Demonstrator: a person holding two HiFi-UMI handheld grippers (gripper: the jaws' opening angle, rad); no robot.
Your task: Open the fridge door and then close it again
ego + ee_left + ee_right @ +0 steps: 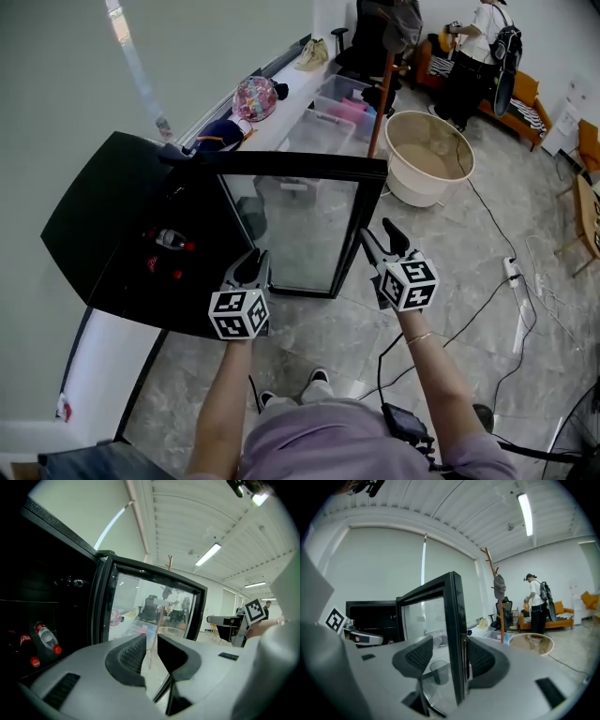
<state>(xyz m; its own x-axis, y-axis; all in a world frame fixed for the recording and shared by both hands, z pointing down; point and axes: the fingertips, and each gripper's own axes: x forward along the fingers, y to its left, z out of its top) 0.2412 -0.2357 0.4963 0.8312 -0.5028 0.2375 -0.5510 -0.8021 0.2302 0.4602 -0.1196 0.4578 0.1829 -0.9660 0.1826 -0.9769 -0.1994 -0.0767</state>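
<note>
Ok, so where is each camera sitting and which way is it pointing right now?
Head view: on the person's head, looking steeply down at the fridge and its open door; both forearms, left claw and right claw show.
Left gripper view: on the left claw, facing the door glass, bottles in the fridge at left; its jaws slightly apart, empty.
Right gripper view: on the right claw, facing the door's edge, which stands between its open jaws.
Shared: all three see the door.

The left tool (151, 643), jaws narrowly apart, faces the open fridge door (140, 607).
</note>
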